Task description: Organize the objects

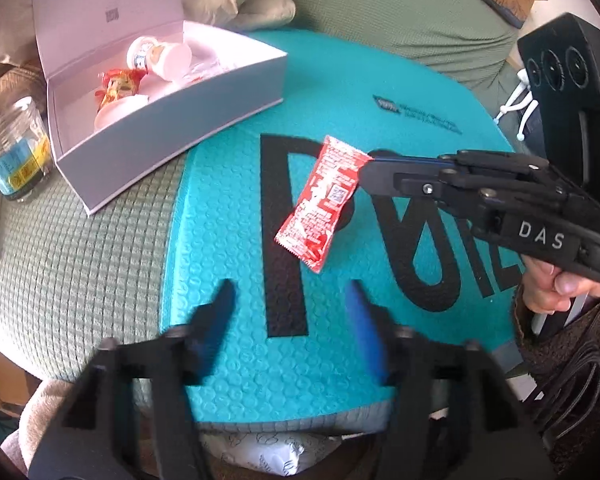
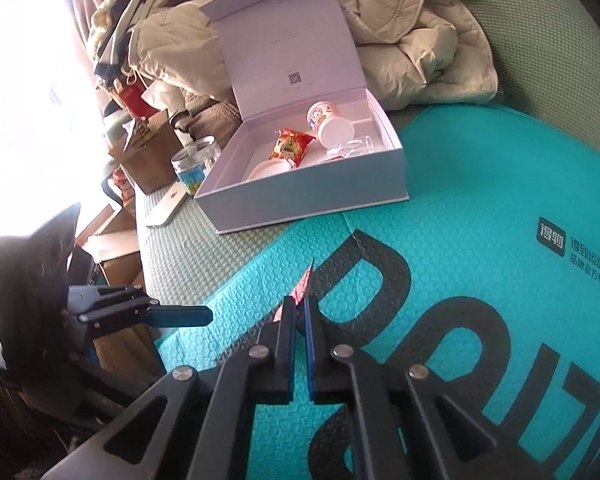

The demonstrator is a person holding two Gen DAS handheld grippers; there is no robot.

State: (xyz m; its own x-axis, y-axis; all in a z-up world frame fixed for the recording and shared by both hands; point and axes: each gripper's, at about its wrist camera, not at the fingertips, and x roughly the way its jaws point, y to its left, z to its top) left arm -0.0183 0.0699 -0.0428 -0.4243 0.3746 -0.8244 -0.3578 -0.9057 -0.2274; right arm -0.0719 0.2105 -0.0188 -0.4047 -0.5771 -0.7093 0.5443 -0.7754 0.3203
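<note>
Left hand-held gripper (image 1: 288, 304): released, fingers spread wide with nothing between them, hovering low over the teal mailer (image 1: 228, 248) on the near side of the box; it carries nothing, so its main risk is getting in the way of the other gripper.
Right hand-held gripper (image 2: 299, 308): clenched on one end of the red packet (image 1: 320, 200), which hangs free above the teal mailer, short of the box.
Grip risk: the fingers appear to pinch only the packet's crimped edge. My judgement is that a thin, slick wrapper held that way could slide out or swing during a quick move, and it would drop onto the mailer instead of into the box.
Surface risk: the teal mailer is padded and lies on a soft green cover (image 1: 80, 248), with one corner of the box resting on it. Pressing down on the mailer could tilt or shift the box.
White box (image 1: 172, 140): open, beyond the packet, its lid (image 1: 104, 4) standing upright at the back. It already holds a small cup (image 1: 160, 54) lying on its side, a red snack bag (image 1: 118, 88) and a white dish (image 1: 118, 110).
Box risk: a low approach could catch the front wall and push the box; a release from too high could bounce the packet off the cup.
Jar (image 1: 14, 152): stands just beside the box's outer end, so a shoved box could knock it.
</note>
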